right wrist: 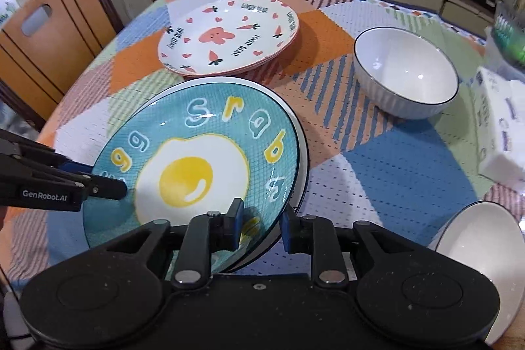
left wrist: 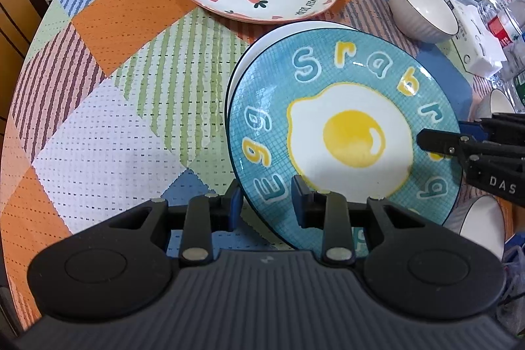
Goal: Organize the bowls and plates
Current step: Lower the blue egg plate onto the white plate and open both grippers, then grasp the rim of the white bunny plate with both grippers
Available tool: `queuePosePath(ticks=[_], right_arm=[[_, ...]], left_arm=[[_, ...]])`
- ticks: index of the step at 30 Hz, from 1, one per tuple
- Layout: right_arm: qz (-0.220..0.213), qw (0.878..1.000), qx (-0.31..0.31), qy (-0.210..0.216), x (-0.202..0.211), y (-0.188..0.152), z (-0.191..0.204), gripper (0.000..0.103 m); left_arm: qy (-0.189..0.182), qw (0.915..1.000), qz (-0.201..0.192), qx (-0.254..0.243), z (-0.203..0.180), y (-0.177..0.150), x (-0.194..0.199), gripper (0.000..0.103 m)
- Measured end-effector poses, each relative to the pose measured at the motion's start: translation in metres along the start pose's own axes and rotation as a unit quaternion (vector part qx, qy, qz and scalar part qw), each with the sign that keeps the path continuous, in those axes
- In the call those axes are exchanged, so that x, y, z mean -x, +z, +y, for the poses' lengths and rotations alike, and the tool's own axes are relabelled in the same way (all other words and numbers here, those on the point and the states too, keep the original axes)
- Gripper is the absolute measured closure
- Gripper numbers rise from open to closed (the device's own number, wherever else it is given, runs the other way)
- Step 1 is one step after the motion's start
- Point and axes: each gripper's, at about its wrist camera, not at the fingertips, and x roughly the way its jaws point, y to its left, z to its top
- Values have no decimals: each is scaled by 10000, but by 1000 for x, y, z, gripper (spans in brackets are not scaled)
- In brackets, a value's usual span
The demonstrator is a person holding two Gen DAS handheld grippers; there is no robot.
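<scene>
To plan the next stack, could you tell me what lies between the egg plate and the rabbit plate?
Only bare tablecloth, seen in the right wrist view.

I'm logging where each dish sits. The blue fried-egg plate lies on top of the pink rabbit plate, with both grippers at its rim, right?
Not quite. The fried-egg plate lies on a plain white plate, as the right wrist view shows; the rabbit plate sits apart behind. Both the left gripper and right gripper are at its rim.

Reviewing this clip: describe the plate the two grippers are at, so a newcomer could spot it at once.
On the patchwork tablecloth, look nearest the cameras, in front of the bunny plate and left of the white bowl. The egg plate sits on a white plate, with the left gripper and right gripper straddling opposite rims. Only it is teal, with a fried egg and letters around it.
</scene>
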Motion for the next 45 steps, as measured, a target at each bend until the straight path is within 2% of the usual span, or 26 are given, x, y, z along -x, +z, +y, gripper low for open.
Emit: queuePosePath(ticks=[9, 11, 12, 15, 24, 32, 35, 37, 40, 42, 45], right_arm=[[123, 9957, 442, -804, -10, 3, 19, 69], [126, 9899, 887, -1101, -16, -2, 27, 72], [-9, 9856, 1165, -1229, -17, -5, 33, 70], [-91, 9804, 1452, -1327, -15, -7, 39, 71], [-617, 9939, 726, -564, 38, 8, 25, 70], [-950, 9952, 176, 149, 76, 27, 22, 65], [-993, 9941, 70, 436, 80, 37, 21, 58], [-1011, 9932, 78, 572, 80, 45, 22, 54], [-1065, 9917, 211, 690, 74, 58, 25, 43], [-1138, 9895, 387, 796, 66, 68, 26, 34], [-1176, 9856, 684, 1004, 47, 83, 22, 33]], left_arm=[[113, 9998, 88, -105, -5, 2, -5, 74], [111, 9998, 96, -94, -5, 2, -4, 74], [95, 9999, 96, -89, -4, 2, -4, 74], [43, 9999, 113, -15, -2, 3, -2, 76], [-147, 9998, -104, -40, -3, 5, 35, 76], [-112, 9982, -564, -192, 5, 16, 84, 73], [-38, 9970, -755, -182, 15, 26, 99, 71], [15, 9960, -880, -169, 23, 34, 106, 65], [33, 9938, -1103, -144, 36, 48, 110, 59], [-87, 9931, -1168, -49, 46, 57, 108, 59], [-96, 9899, -1392, 228, 52, 67, 100, 59]])
